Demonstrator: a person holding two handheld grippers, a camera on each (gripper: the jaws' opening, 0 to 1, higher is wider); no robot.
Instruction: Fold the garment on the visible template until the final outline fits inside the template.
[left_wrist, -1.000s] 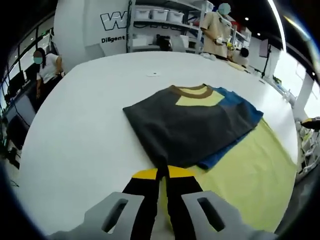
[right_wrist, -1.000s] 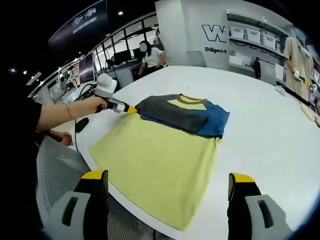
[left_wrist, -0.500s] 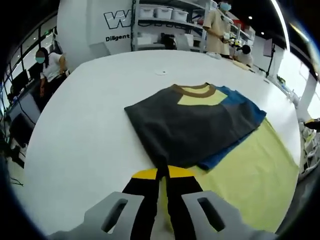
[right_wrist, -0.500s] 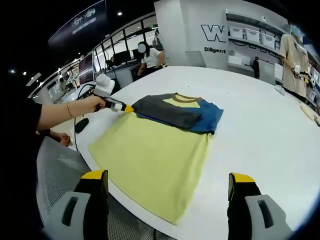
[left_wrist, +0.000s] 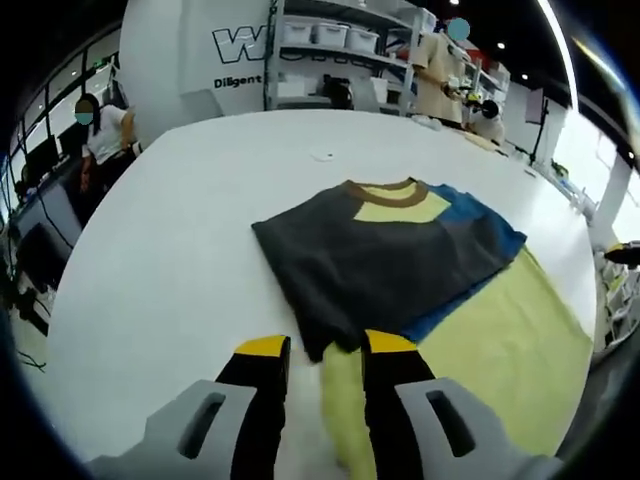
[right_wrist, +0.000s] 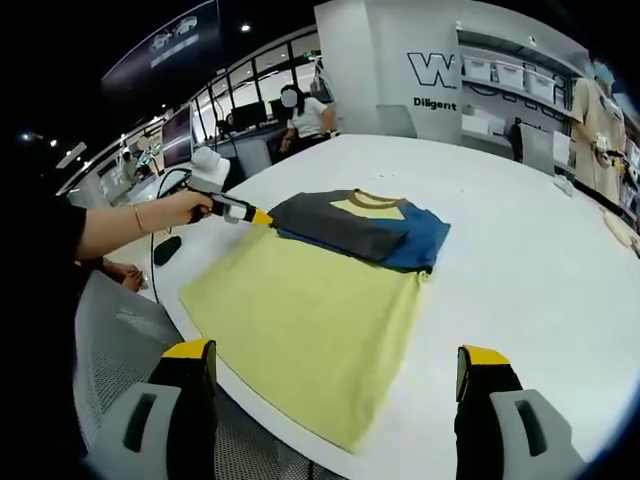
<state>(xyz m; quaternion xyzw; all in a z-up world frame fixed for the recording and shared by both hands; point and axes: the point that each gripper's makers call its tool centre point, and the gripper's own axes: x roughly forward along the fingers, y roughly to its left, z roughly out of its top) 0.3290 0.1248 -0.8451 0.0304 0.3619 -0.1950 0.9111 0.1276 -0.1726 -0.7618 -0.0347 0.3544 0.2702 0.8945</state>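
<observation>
The folded garment (left_wrist: 380, 260), dark grey over blue with a yellow patch and a brown collar, lies on the far end of the yellow-green template (left_wrist: 500, 340). Its near corner sits loose between the parted jaws of my left gripper (left_wrist: 327, 345), which is open. In the right gripper view the garment (right_wrist: 350, 225) rests at the template's (right_wrist: 300, 320) far edge. A hand holds the left gripper (right_wrist: 262, 217) at the garment's left corner. My right gripper (right_wrist: 335, 355) stands wide open above the template's near end, holding nothing.
The white round table (left_wrist: 170, 230) spreads around the template, with a small item (left_wrist: 322, 155) beyond the garment. A grey mesh chair (right_wrist: 110, 320) stands by the table's edge. A seated person (left_wrist: 95, 130) and a standing person (left_wrist: 440, 60) are behind, near the shelves.
The left gripper's jaws have parted and let go of the garment's near corner. The right gripper stays wide open.
</observation>
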